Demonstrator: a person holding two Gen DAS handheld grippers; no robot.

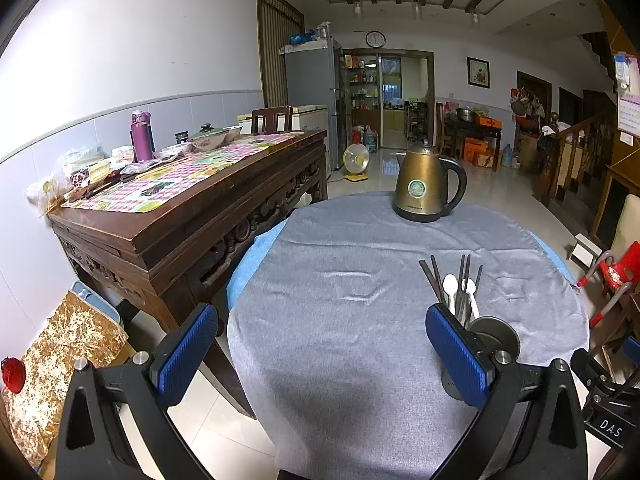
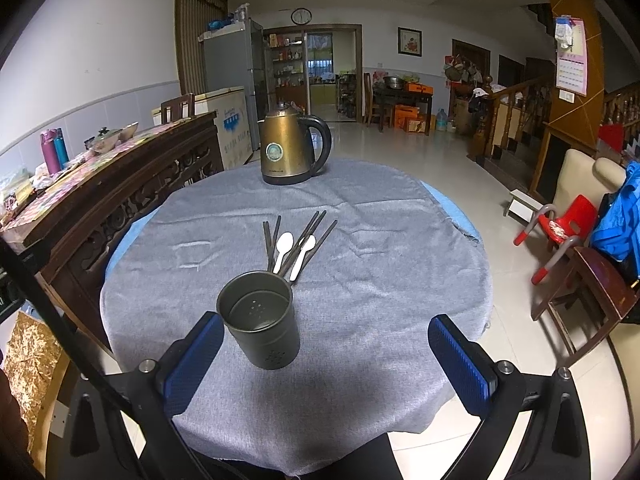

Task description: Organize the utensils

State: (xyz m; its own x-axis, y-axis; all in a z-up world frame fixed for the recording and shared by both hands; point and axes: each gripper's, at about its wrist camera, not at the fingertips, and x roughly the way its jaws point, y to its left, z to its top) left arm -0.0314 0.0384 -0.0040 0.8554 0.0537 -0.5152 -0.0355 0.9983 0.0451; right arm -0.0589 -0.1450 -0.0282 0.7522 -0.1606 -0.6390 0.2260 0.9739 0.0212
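A dark metal utensil cup [image 2: 260,320] stands upright and empty on the round table's grey cloth [image 2: 360,240]. Behind it lie several dark chopsticks [image 2: 308,236] and two white spoons [image 2: 283,246] in a loose fan. My right gripper [image 2: 324,356] is open and empty, near the front edge, its left finger close beside the cup. My left gripper [image 1: 320,348] is open and empty over the cloth [image 1: 340,280]. In the left wrist view the cup [image 1: 494,336] sits just behind the right finger, with the chopsticks [image 1: 464,276] and spoons [image 1: 450,286] beyond.
A bronze electric kettle [image 2: 290,148] stands at the table's far side, also in the left wrist view [image 1: 424,184]. A carved wooden sideboard [image 1: 192,216] with bottles and dishes stands to the left. A red child's chair [image 2: 560,228] and a wooden chair are to the right.
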